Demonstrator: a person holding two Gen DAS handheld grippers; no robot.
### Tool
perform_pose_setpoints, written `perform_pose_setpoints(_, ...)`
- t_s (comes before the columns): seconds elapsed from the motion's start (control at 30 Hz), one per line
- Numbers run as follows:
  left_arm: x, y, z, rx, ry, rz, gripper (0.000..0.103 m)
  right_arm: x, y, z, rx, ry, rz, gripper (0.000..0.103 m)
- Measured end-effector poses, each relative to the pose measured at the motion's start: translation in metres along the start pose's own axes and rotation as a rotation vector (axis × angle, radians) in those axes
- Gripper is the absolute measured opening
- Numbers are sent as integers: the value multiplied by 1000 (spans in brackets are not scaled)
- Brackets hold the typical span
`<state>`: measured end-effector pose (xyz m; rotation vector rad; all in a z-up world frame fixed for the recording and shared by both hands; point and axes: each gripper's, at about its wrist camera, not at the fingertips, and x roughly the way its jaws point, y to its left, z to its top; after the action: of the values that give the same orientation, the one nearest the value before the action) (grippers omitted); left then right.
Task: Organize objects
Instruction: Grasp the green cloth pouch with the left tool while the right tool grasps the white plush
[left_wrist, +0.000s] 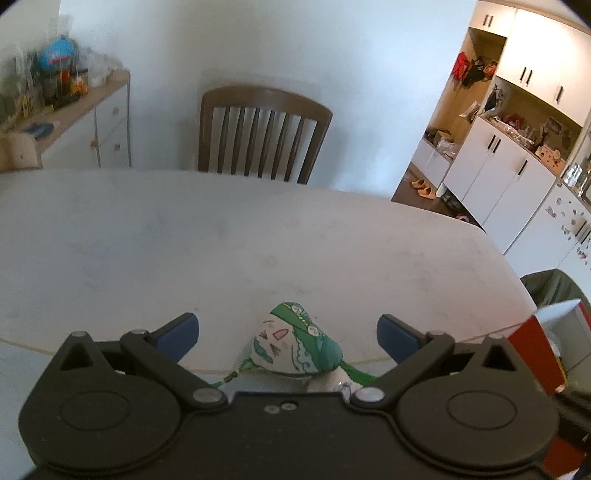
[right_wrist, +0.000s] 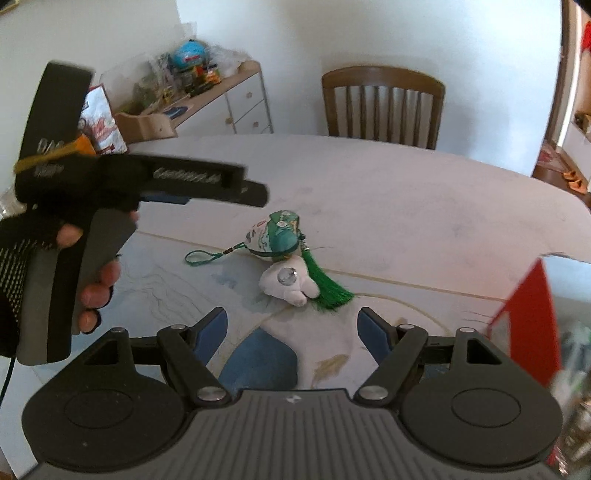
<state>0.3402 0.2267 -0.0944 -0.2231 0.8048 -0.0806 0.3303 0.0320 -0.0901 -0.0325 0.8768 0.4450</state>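
A green and white stuffed charm (left_wrist: 295, 341) (right_wrist: 275, 236) with a green cord loop and a green tassel (right_wrist: 327, 284) lies on the table. A small white plush (right_wrist: 288, 281) lies against it on the near side. My left gripper (left_wrist: 288, 334) hovers open just above and behind the charm, which sits between its blue pads (left_wrist: 181, 332). In the right wrist view a gloved hand holds that left gripper (right_wrist: 207, 184) at the left. My right gripper (right_wrist: 291, 332) is open, empty, a short way in front of the white plush.
The pale oval table (left_wrist: 221, 240) reaches to a brown wooden chair (left_wrist: 258, 133) at the far side. A red box (right_wrist: 528, 317) stands at the right near edge. A cluttered sideboard (right_wrist: 207, 88) sits far left, white cabinets (left_wrist: 498, 162) far right.
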Motion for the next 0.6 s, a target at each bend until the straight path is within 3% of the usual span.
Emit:
perform_pose_setpoints(0.4,51,7,-7,-47,109,-27,102,67,14,6,-51,16,-11,77)
perform_pose_setpoints(0.6,60,10,-9,-30,128,-33,99,87,15,8,-96,12,-9,69)
